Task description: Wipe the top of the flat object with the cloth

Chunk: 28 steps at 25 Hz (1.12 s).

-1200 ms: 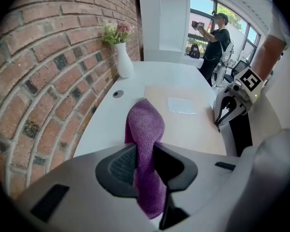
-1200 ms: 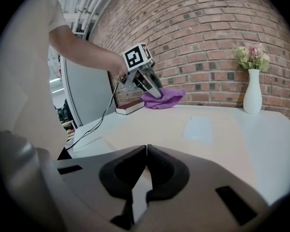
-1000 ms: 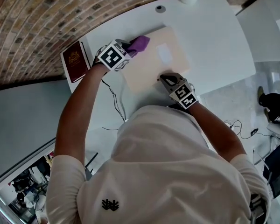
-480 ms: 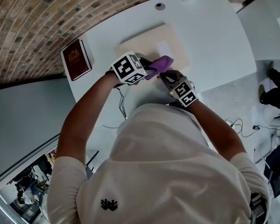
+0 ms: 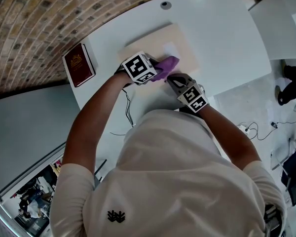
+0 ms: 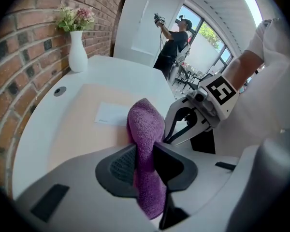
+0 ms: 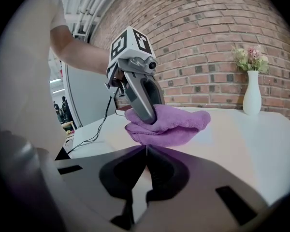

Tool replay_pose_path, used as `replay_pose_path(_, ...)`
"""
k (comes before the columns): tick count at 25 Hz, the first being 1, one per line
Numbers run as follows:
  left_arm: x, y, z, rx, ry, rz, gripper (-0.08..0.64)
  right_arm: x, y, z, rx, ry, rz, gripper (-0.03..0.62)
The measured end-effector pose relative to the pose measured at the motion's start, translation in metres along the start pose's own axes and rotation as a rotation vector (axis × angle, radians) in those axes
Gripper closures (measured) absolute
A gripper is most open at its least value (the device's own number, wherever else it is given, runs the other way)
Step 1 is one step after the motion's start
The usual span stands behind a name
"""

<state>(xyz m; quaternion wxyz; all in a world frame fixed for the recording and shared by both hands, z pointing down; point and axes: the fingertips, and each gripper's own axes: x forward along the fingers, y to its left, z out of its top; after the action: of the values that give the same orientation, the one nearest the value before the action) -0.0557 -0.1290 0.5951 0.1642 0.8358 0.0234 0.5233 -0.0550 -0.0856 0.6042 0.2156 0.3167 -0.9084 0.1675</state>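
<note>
Two grippers meet at the near edge of the flat object (image 5: 153, 46). The right gripper (image 7: 146, 149) has its jaws pressed together on nothing; perhaps it steadies the board, but contact is unclear. The left gripper (image 6: 144, 162) pinches the purple cloth (image 6: 145, 127), bunched on the beige top. The cloth looks soft and light, so a hold at its fold suits. Farther off stands a white vase (image 6: 77, 57).
</note>
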Motion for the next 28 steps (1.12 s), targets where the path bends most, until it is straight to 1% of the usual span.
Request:
replay_pose_path(7,-0.003,0.026,0.002,-0.008,0.01,0.048,0.457,-0.002,0.0,0.0,-0.001,-0.002,0.0,0.561)
replay_pose_path(17,-0.023,0.077,0.011,-0.003,0.026,0.16,0.457,-0.003,-0.002,0.0,0.007,-0.005,0.003,0.562)
replay_pose_path(28,-0.039,0.123,0.019,-0.023,0.049,0.25,0.457,-0.002,-0.003,-0.002,0.003,-0.01,0.0,0.561)
